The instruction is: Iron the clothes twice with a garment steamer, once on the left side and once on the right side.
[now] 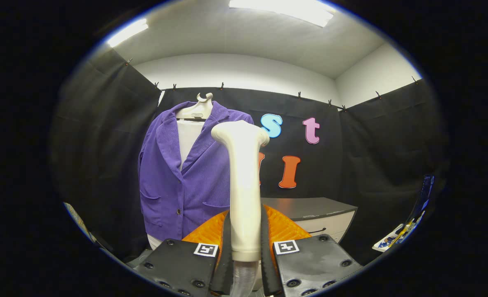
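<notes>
Purple jacket (pixel 186 173) hangs beyond the steamer wand (pixel 244 185) pinched upright between the fingers (pixel 246 264); its smooth handle could slip mid-stroke.

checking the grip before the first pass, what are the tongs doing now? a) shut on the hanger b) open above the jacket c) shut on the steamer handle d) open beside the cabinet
c: both fingers of the tongs press the sides of the upright steamer handle, with the jacket hanging beyond.

Hand-held gripper (pixel 246 247) clamps steamer (pixel 244 181) upright nr purple jacket (pixel 186 177).
</notes>
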The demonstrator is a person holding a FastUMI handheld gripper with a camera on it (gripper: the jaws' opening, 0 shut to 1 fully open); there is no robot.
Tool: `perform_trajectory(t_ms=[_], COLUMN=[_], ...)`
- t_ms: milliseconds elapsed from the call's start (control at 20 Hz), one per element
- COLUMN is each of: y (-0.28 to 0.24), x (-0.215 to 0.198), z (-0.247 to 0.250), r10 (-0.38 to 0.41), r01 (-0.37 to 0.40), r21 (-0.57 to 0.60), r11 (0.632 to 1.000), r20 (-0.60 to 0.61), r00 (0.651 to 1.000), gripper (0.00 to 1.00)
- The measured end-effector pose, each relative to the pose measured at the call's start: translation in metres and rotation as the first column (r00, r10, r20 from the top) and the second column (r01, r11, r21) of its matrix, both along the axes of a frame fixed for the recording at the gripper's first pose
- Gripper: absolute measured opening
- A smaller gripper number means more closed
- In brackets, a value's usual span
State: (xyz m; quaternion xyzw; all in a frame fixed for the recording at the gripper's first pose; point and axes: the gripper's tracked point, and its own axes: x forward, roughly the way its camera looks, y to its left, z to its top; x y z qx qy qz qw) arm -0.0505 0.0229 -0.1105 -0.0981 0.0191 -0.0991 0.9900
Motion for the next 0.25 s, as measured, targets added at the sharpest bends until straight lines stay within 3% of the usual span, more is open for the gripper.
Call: perform_trajectory(t_ms=[250], y=[-0.0117], x=[-0.0091], z=[0.0023], r10=[0.004], r01=[-0.004], r21=[0.003], r11=[1.0], r20=[0.003], r00=[1.0], gripper=[0.36])
